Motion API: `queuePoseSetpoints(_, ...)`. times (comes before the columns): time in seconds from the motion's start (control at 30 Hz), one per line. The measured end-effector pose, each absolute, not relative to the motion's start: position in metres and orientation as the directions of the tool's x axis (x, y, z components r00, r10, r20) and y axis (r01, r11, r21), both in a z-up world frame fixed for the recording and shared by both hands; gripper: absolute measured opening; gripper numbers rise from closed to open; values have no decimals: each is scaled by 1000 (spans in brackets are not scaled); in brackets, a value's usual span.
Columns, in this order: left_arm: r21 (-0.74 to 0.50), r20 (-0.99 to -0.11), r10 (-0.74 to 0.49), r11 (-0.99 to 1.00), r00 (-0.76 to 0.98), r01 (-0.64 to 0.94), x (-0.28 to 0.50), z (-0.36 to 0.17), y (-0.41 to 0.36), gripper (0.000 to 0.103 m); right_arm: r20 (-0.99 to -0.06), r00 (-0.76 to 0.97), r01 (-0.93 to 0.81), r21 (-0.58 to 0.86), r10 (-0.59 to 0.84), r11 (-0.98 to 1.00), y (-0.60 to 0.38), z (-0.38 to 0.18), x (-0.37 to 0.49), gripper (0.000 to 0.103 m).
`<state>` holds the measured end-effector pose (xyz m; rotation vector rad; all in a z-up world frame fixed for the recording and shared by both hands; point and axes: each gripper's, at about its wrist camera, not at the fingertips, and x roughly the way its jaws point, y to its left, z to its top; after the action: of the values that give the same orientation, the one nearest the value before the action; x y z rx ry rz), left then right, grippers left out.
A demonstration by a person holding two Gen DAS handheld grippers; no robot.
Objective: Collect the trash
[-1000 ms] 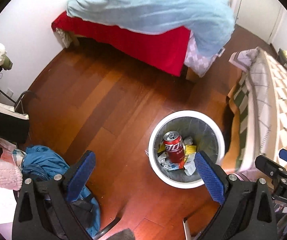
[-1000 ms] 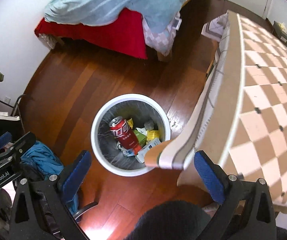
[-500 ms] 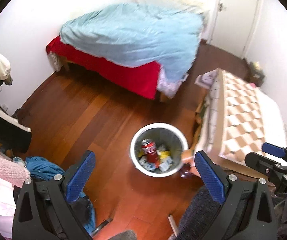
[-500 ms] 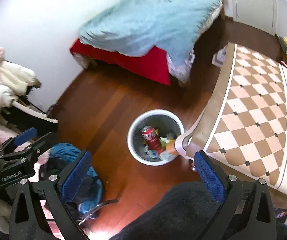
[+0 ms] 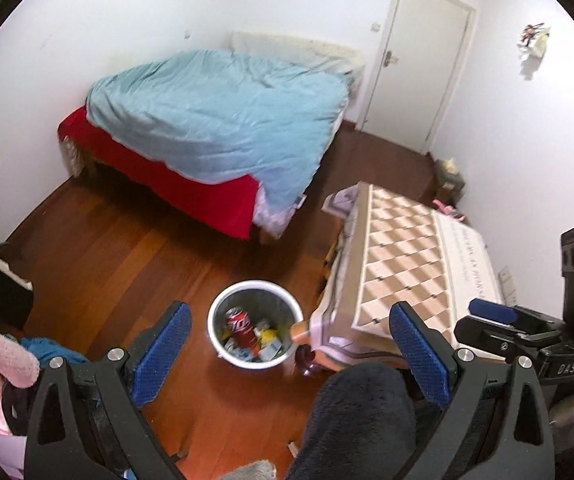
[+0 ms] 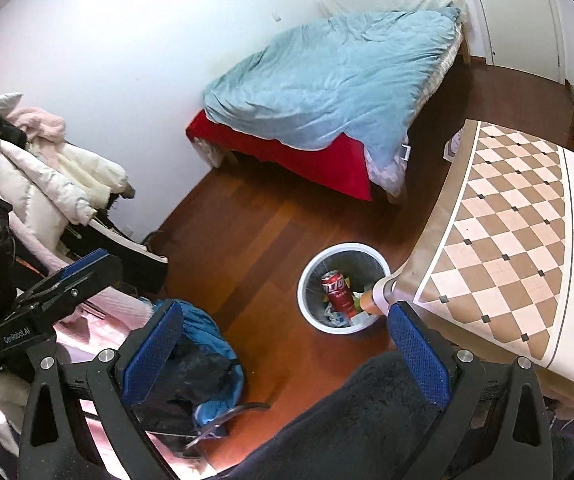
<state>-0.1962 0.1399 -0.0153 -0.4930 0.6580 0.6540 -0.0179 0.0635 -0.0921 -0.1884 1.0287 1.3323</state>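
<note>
Round white bin (image 5: 255, 288), crumpled trash

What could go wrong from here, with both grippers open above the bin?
1. The trash bin stands close against the checkered table corner, so a gripper going down may hit the table edge.
2. The red can stands tall among the trash; pushing more in may tip it.
3. The blue garment lies on the floor, a trip risk.

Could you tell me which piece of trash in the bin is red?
The soda can, leaning in the white bin; the scraps around it are yellow, white and green.
</note>
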Motion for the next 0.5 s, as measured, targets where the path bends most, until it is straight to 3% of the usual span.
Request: queuePoseSetpoints(0.5, -244, -637, 386, 721, 668, -649, -213, 15, 127, 101, -660, -153, -866, 449, 736, 222, 48, -57, -23, 103)
